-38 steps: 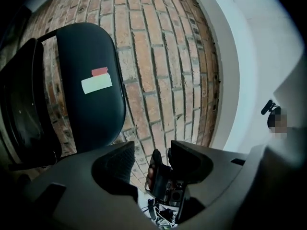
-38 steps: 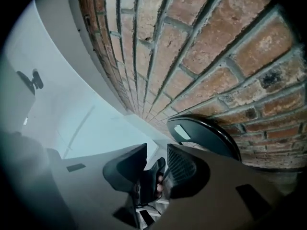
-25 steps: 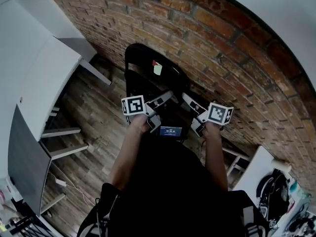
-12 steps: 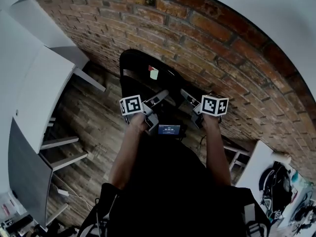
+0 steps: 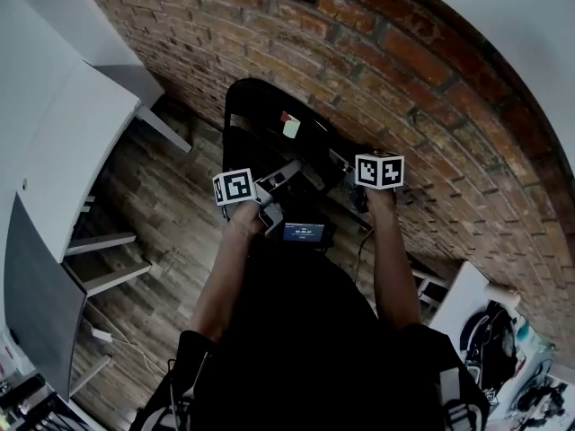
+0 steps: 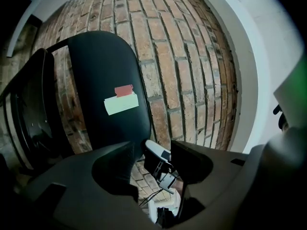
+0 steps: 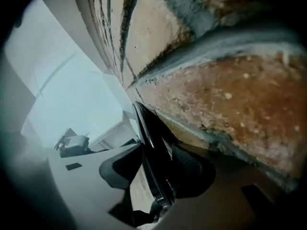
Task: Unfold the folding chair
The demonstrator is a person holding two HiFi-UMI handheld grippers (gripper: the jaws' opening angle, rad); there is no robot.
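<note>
The folded black chair (image 5: 260, 115) leans upright against the brick wall, a red and green sticker (image 5: 289, 126) on its backrest. My left gripper (image 5: 289, 171) hangs level in front of the chair's lower part, open with nothing between its fingers. In the left gripper view (image 6: 153, 159) the backrest (image 6: 100, 71) fills the upper left, and the other gripper shows through the gap. My right gripper (image 5: 349, 171) tilts down at the chair's right side. In the right gripper view (image 7: 153, 169) the chair's thin black edge (image 7: 146, 128) runs between the jaws, which have just been opening and stand open.
The brick wall (image 5: 404, 88) stands right behind the chair. A white cabinet (image 5: 63, 142) with metal rails (image 5: 108, 241) fills the left, over a wooden floor (image 5: 171, 205). A white table (image 5: 463, 299) with dark gear is at the lower right. A small screen (image 5: 304, 232) hangs on the person's chest.
Both grippers have moved forward towards the chair. The right one has rolled, tipped downward and come up against the chair's right edge.
</note>
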